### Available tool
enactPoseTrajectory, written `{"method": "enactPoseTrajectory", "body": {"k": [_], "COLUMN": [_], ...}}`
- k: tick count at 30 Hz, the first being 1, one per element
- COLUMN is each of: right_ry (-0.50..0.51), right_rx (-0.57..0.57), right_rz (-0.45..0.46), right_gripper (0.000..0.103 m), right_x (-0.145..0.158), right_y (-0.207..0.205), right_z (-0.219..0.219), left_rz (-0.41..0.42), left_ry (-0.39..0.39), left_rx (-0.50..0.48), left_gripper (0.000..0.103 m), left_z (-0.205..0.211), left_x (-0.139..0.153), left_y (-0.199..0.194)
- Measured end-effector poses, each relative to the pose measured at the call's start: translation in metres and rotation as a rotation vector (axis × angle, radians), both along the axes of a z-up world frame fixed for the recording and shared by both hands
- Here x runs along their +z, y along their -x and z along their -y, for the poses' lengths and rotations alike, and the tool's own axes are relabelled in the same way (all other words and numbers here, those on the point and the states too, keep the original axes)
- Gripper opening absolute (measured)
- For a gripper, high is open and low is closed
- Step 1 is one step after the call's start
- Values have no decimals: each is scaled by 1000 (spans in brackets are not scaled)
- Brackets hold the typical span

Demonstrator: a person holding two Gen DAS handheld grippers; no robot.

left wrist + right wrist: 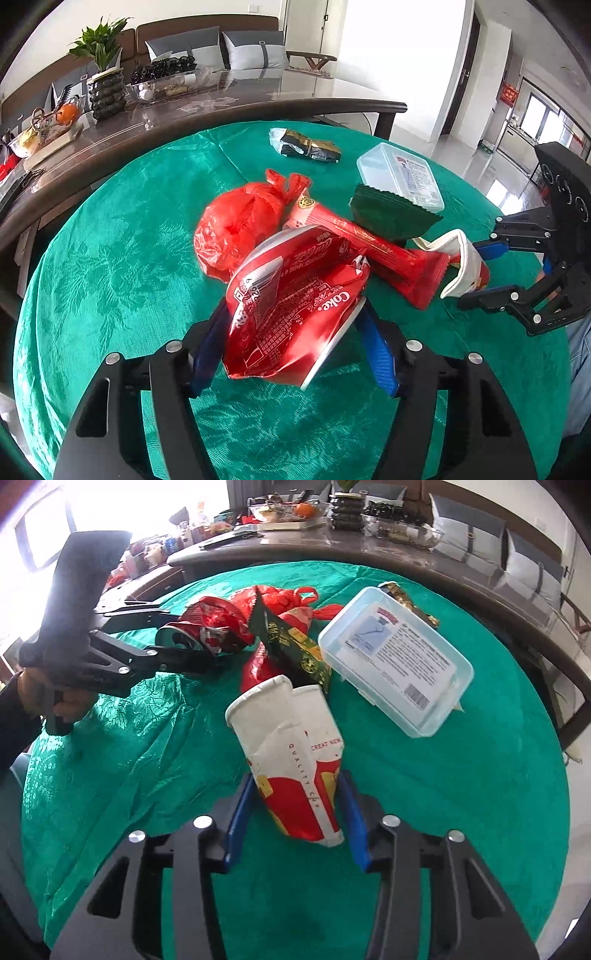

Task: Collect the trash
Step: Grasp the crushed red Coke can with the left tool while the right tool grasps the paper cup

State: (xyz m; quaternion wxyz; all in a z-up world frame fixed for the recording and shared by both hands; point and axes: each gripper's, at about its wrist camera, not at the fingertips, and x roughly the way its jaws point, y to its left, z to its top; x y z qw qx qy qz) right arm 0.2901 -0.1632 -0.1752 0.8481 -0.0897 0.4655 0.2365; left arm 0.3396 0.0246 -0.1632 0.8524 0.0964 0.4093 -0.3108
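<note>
Crushed Coke can (295,306) pinched in left tool (295,343) (right tool (295,819) clamps paper cup (295,760)).

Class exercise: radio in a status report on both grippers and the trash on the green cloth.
Left gripper shut on crushed Coke can. Right gripper shut on crumpled paper cup. Red bag, wrappers, plastic box not yet collected. Nothing blocking.

Round worktop (122,240) draped in green patterned cloth. Red plastic bag (236,229) near centre, knotted. Beyond bag, toward far rim: dark gold-printed wrapper (306,146). Right of bag: long red snack packet (369,243), touching it; dark green wrapper (388,214) behind packet; clear lidded plastic box (400,177) over green wrapper's far edge.
</note>
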Motion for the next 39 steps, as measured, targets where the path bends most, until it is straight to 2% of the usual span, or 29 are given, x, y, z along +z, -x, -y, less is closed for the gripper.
{"method": "enactPoseTrajectory", "body": {"k": [5, 8, 11, 14, 16, 19, 21, 23, 24, 29, 33, 39], "right_ry": [-41, 13, 57, 15, -21, -36, -37, -37, -43, -79, -62, -71], "right_rx": [-158, -258, -286, -280, -254, -229, -222, -215, -208, -190, -176, -176], "right_rz": [-23, -39, -12, -3, 12, 42, 64, 75, 79, 67, 66, 66], "right_gripper": [41, 41, 41, 41, 45, 59, 70, 72, 73, 82, 86, 86], "right_x": [6, 7, 7, 2, -1, -8, -9, -10, -10, -10, -10, -10], "right_y": [28, 47, 67, 79, 85, 90, 95, 98, 99, 102, 102, 105], "right_z": [24, 37, 36, 27, 18, 15, 17, 20, 21, 23, 18, 17], "left_rz": [-6, -27, -3, 23, 24, 25, 38, 50, 51, 13, -20, 14], "left_ry": [-18, 4, -21, -50, -54, -71, -89, -96, -100, -113, -69, -26], "left_rx": [51, 148, 220, 269, 272, 247, 237, 227, 214, 211, 242, 238], "left_gripper": [67, 67, 67, 66, 67, 67, 75, 89, 91, 94, 94, 94], "left_z": [2, -4, -2, 5, 8, 14, 14, 10, 8, -3, -20, -26], "left_x": [5, 11, 15, 13, 11, 6, 4, 3, 2, -4, -2, 11], "left_y": [21, 37, 59, 89, 105, 124, 134, 141, 145, 149, 154, 168]}}
